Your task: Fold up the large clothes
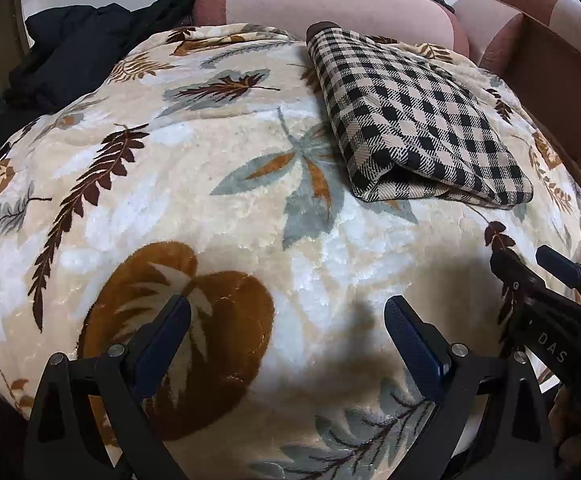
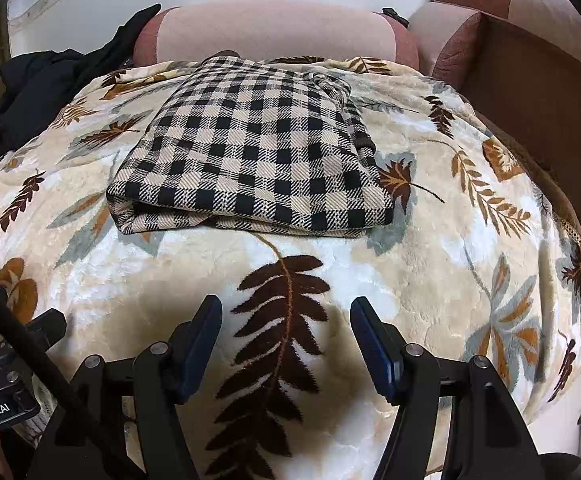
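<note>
A black-and-beige checked garment (image 1: 414, 120) lies folded into a thick rectangle on the leaf-patterned blanket (image 1: 194, 184). It also shows in the right wrist view (image 2: 250, 148), straight ahead of my right gripper. My left gripper (image 1: 288, 314) is open and empty, low over the blanket, with the garment ahead to the right. My right gripper (image 2: 286, 314) is open and empty, a short way in front of the garment's near folded edge. The right gripper also shows at the right edge of the left wrist view (image 1: 530, 258).
The blanket (image 2: 430, 280) covers a sofa seat. Pink and brown cushions (image 2: 274, 32) line the back, with a brown armrest (image 2: 530, 80) on the right. A heap of black clothing (image 1: 74, 48) lies at the back left, also seen in the right wrist view (image 2: 50, 76).
</note>
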{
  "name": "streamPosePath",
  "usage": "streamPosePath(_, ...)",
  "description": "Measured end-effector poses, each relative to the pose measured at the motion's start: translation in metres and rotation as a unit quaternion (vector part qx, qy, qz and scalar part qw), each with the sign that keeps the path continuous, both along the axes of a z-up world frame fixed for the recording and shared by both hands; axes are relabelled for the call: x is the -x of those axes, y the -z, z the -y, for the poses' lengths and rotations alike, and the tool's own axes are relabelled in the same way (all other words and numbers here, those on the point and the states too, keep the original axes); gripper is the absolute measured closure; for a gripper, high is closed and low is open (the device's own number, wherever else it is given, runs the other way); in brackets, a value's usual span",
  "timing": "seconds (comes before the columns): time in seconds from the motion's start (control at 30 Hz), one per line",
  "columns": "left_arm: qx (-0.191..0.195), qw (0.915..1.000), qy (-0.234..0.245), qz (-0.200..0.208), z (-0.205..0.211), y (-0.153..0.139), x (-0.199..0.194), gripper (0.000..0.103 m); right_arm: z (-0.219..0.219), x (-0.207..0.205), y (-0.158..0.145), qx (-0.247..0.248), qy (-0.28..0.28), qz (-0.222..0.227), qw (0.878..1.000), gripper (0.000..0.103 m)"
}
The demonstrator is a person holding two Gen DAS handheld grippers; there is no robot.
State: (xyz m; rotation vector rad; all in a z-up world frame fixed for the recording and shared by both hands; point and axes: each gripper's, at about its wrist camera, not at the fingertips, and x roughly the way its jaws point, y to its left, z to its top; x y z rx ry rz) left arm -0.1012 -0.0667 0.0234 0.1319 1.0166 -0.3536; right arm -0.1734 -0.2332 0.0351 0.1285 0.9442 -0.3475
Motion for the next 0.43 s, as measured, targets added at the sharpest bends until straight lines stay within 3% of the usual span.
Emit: streamPosePath(0.43, -0.004, 0.9999, 0.009, 0.008, 0.0034, -0.0011, 0.0027, 0.006, -0.0027, -0.0013, 0.0024, 0.004, -0.002, -0.002, 1.0, 0.032)
